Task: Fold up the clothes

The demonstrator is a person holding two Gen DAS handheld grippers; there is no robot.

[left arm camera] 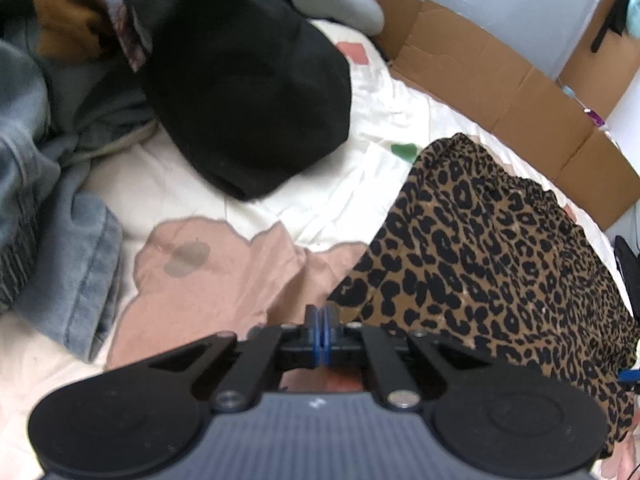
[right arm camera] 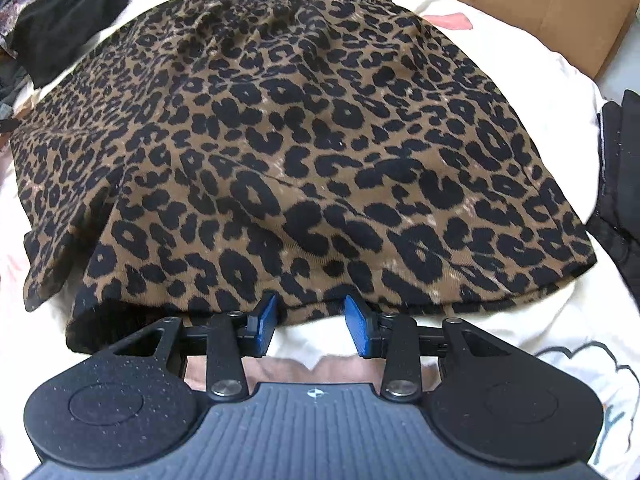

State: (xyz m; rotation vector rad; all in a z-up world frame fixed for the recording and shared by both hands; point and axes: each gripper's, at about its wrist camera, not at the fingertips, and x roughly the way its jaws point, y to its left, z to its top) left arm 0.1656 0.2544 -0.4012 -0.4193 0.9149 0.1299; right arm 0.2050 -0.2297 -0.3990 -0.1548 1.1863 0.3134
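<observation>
A leopard-print skirt (right arm camera: pixel 312 128) lies spread flat on the white bedsheet (right arm camera: pixel 520 332), waistband away from me and hem toward me. My right gripper (right arm camera: pixel 312 320) is open, its blue pads (right arm camera: pixel 266 320) standing on either side of the middle of the near hem, with nothing clamped. In the left wrist view the skirt (left arm camera: pixel 500 256) lies to the right. My left gripper (left arm camera: pixel 322 320) is shut, pads pressed together just beside the skirt's near left corner, over a pink patch of the sheet. No cloth shows between its pads.
A black garment (left arm camera: pixel 248 92) lies ahead of the left gripper. Denim jeans (left arm camera: pixel 68 248) and a heap of other clothes sit at the left. Flattened cardboard (left arm camera: pixel 500 80) lines the bed's far edge. A dark item (right arm camera: pixel 624 184) lies right of the skirt.
</observation>
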